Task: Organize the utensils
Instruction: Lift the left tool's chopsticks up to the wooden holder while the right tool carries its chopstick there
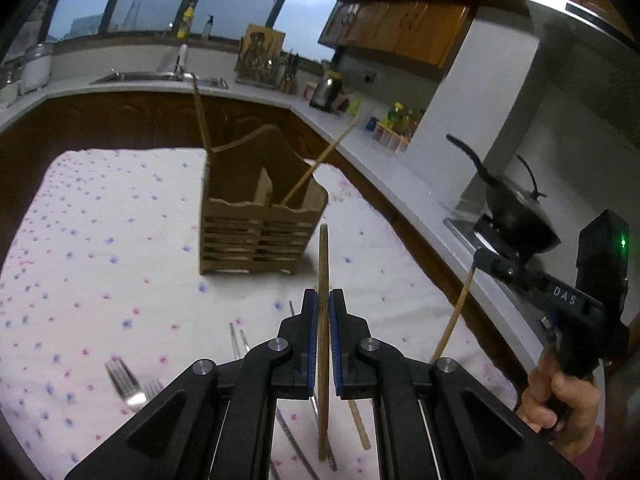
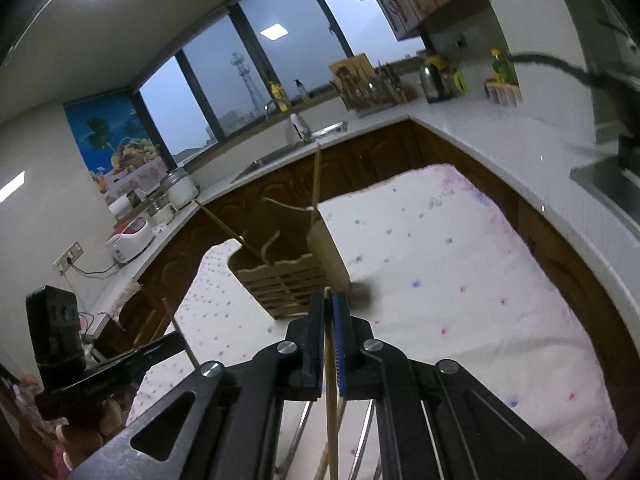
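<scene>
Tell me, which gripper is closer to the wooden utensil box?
Neither clearly. The left gripper and the right gripper each hold a chopstick short of the wooden utensil box, above the cloth.

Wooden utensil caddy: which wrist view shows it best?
Left wrist. The wooden utensil caddy stands whole and upright there, slats, divider and two chopsticks visible. Right wrist shows it tilted, its base hidden behind the right gripper.
</scene>
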The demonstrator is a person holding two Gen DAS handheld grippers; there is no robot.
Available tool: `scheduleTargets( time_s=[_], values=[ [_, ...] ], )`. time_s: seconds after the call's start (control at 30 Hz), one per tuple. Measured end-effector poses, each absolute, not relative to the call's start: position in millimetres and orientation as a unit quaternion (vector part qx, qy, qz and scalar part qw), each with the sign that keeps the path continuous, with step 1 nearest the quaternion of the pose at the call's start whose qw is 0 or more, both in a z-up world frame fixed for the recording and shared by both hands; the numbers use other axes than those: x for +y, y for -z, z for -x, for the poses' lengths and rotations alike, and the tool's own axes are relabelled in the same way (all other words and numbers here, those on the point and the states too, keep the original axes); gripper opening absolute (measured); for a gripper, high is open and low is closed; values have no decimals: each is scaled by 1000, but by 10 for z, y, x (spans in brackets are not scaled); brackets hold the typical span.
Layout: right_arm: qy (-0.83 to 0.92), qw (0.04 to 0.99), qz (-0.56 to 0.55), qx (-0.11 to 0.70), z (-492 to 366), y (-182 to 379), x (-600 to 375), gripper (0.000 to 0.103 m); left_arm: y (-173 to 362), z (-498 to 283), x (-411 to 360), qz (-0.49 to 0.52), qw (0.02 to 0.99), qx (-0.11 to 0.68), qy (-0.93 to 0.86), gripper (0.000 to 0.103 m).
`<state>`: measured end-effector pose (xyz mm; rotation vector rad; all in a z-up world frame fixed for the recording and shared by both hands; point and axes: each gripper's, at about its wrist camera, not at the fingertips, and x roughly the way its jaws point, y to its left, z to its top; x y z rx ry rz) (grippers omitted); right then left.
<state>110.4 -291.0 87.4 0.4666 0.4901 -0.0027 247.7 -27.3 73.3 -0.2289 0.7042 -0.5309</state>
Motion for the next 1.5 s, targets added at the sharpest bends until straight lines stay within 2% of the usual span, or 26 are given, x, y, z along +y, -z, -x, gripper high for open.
scheduleTargets(
  time_s=[0.7, 1.0, 1.5],
  values=[
    [-5, 958, -204, 201, -1238, -1230, -2808, 4, -1004, -2269, 238, 138, 924, 278, 222, 3],
    [-7, 963, -201, 178, -1356, -1402, -2879, 4, -1130, -2438, 302, 140, 934, 253, 209, 3],
    [-7, 974, -200, 102, -1967, -2037, -3089, 4, -1494, -3084, 288, 134, 956, 180, 189, 3]
  ],
)
